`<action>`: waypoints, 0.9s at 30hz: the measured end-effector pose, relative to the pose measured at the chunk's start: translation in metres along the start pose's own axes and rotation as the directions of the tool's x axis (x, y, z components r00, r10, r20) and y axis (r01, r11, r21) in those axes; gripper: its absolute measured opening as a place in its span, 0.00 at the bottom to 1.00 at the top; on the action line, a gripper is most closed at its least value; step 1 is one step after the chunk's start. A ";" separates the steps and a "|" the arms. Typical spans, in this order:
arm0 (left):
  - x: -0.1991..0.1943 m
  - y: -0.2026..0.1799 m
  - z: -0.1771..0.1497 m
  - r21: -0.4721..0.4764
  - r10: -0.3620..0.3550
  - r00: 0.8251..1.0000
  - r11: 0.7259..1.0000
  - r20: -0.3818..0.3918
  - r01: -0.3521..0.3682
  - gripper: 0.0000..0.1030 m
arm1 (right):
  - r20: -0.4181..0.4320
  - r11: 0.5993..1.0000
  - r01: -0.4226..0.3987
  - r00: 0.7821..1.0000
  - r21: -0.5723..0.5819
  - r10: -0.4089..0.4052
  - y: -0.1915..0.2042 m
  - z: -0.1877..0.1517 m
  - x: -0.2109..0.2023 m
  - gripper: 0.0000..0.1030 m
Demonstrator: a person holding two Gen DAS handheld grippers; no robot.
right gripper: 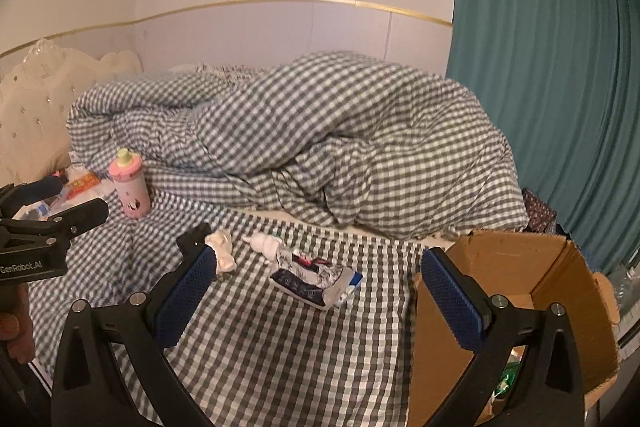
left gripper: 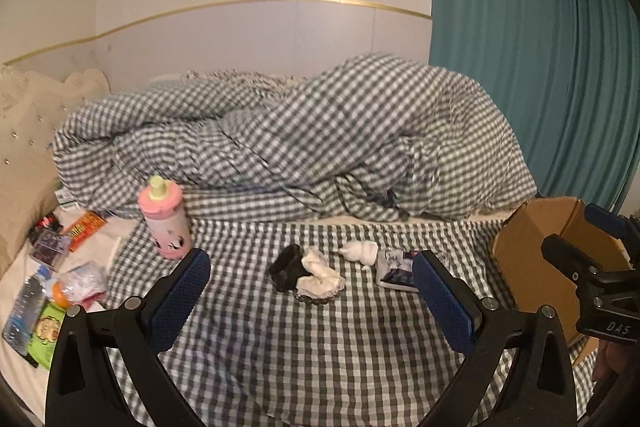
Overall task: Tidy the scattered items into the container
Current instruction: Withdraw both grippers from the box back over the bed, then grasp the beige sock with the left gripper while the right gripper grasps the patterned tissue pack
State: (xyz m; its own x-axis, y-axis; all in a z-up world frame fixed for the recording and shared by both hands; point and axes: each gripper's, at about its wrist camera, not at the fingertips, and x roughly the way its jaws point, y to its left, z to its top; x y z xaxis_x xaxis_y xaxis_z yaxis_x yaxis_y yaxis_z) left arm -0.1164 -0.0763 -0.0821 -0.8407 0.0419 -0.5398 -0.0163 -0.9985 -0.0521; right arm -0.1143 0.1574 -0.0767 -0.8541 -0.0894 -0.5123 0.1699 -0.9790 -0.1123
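Two claws: both are hovering wide open and empty over a checked bedsheet (left gripper: 280,347), the left claw (left gripper: 312,291) facing the scattered items, the right claw (right gripper: 320,291) sitting between them and the box.
Container: a cardboard box (right gripper: 532,267) is standing open at the right edge of the bed, just beside the right claw, with a few things already lying inside.
Socks: a black and white bundle (left gripper: 308,275) is lying mid-sheet, soft and light; it is likely giving under a pinch, so gathering the bunched middle looks soundest.
Crumpled packet: a printed pouch (right gripper: 316,277) is resting near the box, thin and probably slippery; clamping across its folded bulk seems safer than its edge.
White bundle: a small soft roll (right gripper: 264,243) is lying just beside the packet.
Pink bottle: a child's cup (left gripper: 166,223) is standing upright near the heaped duvet (left gripper: 300,139), rigid and perhaps heaviest here; gripping across its body seems best.
Left clutter: a water bottle (left gripper: 24,307), snack packets and small boxes are lying well apart on the white sheet.
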 end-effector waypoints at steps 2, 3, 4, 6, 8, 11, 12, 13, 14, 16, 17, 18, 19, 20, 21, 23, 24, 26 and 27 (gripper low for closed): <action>0.012 0.000 -0.003 -0.002 -0.005 1.000 1.000 -0.020 0.005 1.00 | -0.019 1.000 0.002 1.000 0.004 -0.002 -0.004 -0.004 0.012 1.00; 0.020 0.000 -0.004 -0.005 -0.007 0.999 1.000 -0.033 0.006 1.00 | -0.029 1.000 0.002 1.000 0.007 -0.002 -0.006 -0.006 0.018 1.00; 0.027 0.000 -0.006 -0.008 -0.009 0.999 1.000 -0.045 0.009 1.00 | -0.038 1.000 0.002 0.999 0.008 -0.002 -0.007 -0.007 0.023 1.00; 0.041 0.001 -0.011 -0.016 -0.014 0.998 1.000 -0.065 0.012 1.00 | -0.054 1.000 0.003 0.999 0.011 -0.002 -0.011 -0.011 0.033 1.00; 0.053 0.001 -0.015 -0.018 -0.013 0.996 1.000 -0.083 0.011 1.00 | -0.070 1.000 0.003 0.998 0.015 -0.002 -0.014 -0.015 0.043 1.00; 0.070 -0.002 -0.019 -0.010 -0.013 0.995 1.000 -0.103 0.012 1.00 | -0.094 1.000 0.004 0.996 0.019 -0.002 -0.019 -0.020 0.059 1.00; 0.076 -0.003 -0.021 -0.006 -0.016 0.994 1.000 -0.111 0.016 1.00 | -0.101 1.000 0.005 0.995 0.020 -0.003 -0.020 -0.022 0.064 1.00; 0.083 -0.004 -0.023 -0.004 -0.023 0.993 1.000 -0.119 0.022 1.00 | -0.110 1.000 0.006 0.994 0.021 -0.003 -0.022 -0.024 0.069 1.00; 0.089 -0.005 -0.025 -0.003 -0.028 0.992 1.000 -0.126 0.028 1.00 | -0.118 1.000 0.007 0.993 0.023 -0.004 -0.023 -0.025 0.074 1.00; 0.102 -0.009 -0.030 0.011 -0.028 0.990 0.999 -0.141 0.030 1.00 | -0.136 1.000 0.010 0.991 0.029 -0.006 -0.025 -0.029 0.084 1.00; 0.109 -0.010 -0.031 0.021 -0.025 0.989 0.999 -0.147 0.029 1.00 | -0.144 0.999 0.010 0.990 0.031 -0.005 -0.026 -0.031 0.089 1.00; 0.115 -0.012 -0.033 0.030 -0.023 0.988 0.999 -0.153 0.028 1.00 | -0.151 0.999 0.010 0.988 0.033 -0.005 -0.027 -0.033 0.094 1.00; 0.122 -0.013 -0.035 0.037 -0.022 0.987 0.999 -0.159 0.028 1.00 | -0.159 0.999 0.010 0.987 0.034 -0.005 -0.028 -0.034 0.098 1.00; 0.128 -0.014 -0.037 0.042 -0.021 0.986 0.999 -0.165 0.028 1.00 | -0.166 0.999 0.011 0.986 0.034 -0.005 -0.029 -0.036 0.103 1.00; 0.135 -0.015 -0.039 0.046 -0.017 0.984 0.999 -0.175 0.026 1.00 | -0.173 0.999 0.011 0.985 0.034 -0.005 -0.029 -0.037 0.107 1.00; 0.148 -0.015 -0.043 0.050 -0.002 0.981 0.999 -0.194 0.012 1.00 | -0.185 0.999 0.010 0.983 0.036 -0.004 -0.031 -0.040 0.116 1.00; 0.154 -0.015 -0.045 0.051 0.001 0.979 0.999 -0.202 0.009 1.00 | -0.190 0.999 0.009 0.982 0.037 -0.002 -0.032 -0.041 0.120 1.00; 0.165 -0.015 -0.049 0.047 0.002 0.976 0.999 -0.217 0.008 1.00 | -0.202 0.999 0.008 0.979 0.036 0.000 -0.033 -0.043 0.128 1.00; 0.170 -0.015 -0.051 0.045 0.004 0.975 0.999 -0.222 0.006 1.00 | -0.208 0.999 0.009 0.978 0.035 -0.001 -0.033 -0.045 0.132 1.00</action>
State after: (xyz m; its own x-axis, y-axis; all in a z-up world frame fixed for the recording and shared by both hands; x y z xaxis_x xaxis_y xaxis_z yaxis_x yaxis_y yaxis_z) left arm -0.2320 -0.0528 -0.2159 -0.6994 0.0444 -0.7133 -0.0458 -0.9988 -0.0172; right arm -0.2110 0.1865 -0.1786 -0.7335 -0.0482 -0.6780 0.1451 -0.9856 -0.0870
